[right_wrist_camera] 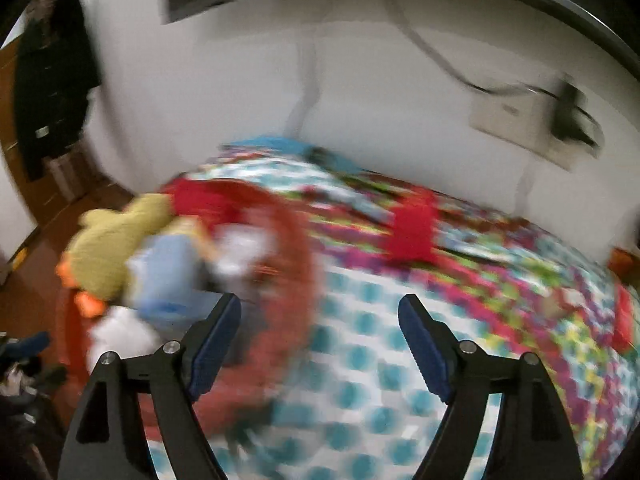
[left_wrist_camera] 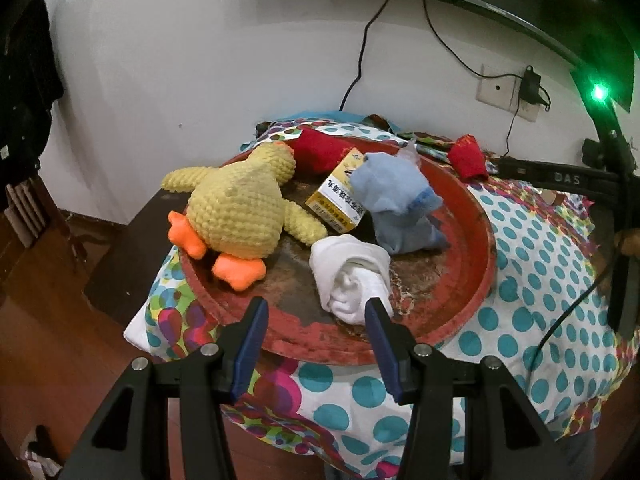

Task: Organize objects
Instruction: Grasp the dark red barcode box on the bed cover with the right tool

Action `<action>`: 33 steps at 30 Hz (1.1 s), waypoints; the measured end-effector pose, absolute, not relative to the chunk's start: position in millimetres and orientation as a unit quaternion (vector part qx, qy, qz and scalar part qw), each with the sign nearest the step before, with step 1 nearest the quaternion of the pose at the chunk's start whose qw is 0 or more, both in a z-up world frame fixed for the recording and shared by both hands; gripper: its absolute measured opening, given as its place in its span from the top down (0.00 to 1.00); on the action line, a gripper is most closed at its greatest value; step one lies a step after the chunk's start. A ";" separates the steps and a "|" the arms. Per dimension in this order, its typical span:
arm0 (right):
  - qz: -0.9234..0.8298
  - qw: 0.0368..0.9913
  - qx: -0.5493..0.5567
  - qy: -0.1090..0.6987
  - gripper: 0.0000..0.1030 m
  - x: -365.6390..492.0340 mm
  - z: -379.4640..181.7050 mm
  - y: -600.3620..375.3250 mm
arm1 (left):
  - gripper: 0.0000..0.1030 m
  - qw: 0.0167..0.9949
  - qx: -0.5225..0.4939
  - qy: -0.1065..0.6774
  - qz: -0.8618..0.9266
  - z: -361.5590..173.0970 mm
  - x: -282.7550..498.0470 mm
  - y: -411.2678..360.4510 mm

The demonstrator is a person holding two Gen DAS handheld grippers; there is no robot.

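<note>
In the left wrist view, a round red tray (left_wrist_camera: 460, 304) fills the middle of the frame, resting on a cloth with teal dots (left_wrist_camera: 532, 292). On the tray, a yellow plush duck (left_wrist_camera: 236, 204) lies at the left with its orange feet toward the near rim. A yellow box (left_wrist_camera: 336, 196) leans between the duck and a blue cloth bundle (left_wrist_camera: 396, 204) at centre right. A rolled white sock (left_wrist_camera: 348, 276) lies at lower centre, and a red pouch (left_wrist_camera: 320, 152) sits at the far rim. Another red pouch (left_wrist_camera: 468, 160) lies off the tray on the cloth at upper right.

The left gripper (left_wrist_camera: 316, 320) hangs over the near rim, its jaws partly apart with nothing between them; its right finger (left_wrist_camera: 380, 324) overlaps the sock in the picture, though contact cannot be told.

The right wrist view is heavily blurred. The right gripper (right_wrist_camera: 320, 324) hangs over the dotted cloth, its jaws spread wide and empty, with the tray at the left of that frame.
</note>
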State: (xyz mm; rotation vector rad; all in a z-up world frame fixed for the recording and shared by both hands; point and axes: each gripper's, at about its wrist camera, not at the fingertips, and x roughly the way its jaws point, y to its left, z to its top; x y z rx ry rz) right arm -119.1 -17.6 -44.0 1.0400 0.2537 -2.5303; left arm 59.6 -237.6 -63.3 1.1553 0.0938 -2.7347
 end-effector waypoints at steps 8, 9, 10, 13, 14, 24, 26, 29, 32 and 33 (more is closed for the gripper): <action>-0.916 0.052 0.393 0.062 0.17 -172.2 -71.7 123.8 | 0.50 0.070 0.394 0.005 -0.917 -67.5 57.8 -215.5; -0.915 0.045 0.396 0.059 0.16 -178.2 -73.5 132.5 | 0.50 0.064 0.393 0.002 -0.917 -67.2 58.2 -212.3; -0.914 0.037 0.402 0.053 0.14 -186.4 -78.4 146.7 | 0.50 0.059 0.393 -0.002 -0.918 -67.3 58.3 -208.5; -0.910 0.036 0.409 0.061 0.11 -203.1 -87.7 159.6 | 0.50 0.053 0.392 -0.026 -0.918 -67.6 59.5 -195.4; -0.908 0.036 0.412 0.066 0.11 -208.7 -90.6 159.9 | 0.50 0.053 0.391 -0.035 -0.918 -68.2 59.5 -191.4; -0.899 0.036 0.426 0.097 0.10 -256.8 -109.4 169.9 | 0.50 0.028 0.362 -0.083 -0.928 -51.9 57.4 -152.0; -0.896 0.044 0.432 0.096 0.10 -262.8 -113.6 171.7 | 0.49 0.012 0.362 -0.091 -0.928 -46.8 50.6 -141.8; -0.894 0.059 0.435 0.091 0.13 -265.1 -118.1 172.7 | 0.49 -0.002 0.353 -0.106 -0.930 -40.1 36.0 -121.6; -0.890 0.073 0.443 0.081 0.40 -264.1 -119.4 173.4 | 0.49 -0.019 0.348 -0.120 -0.930 -38.3 17.5 -99.5; -0.890 0.074 0.442 0.077 0.40 -262.6 -118.4 174.4 | 0.49 -0.027 0.350 -0.122 -0.929 -38.8 9.5 -91.4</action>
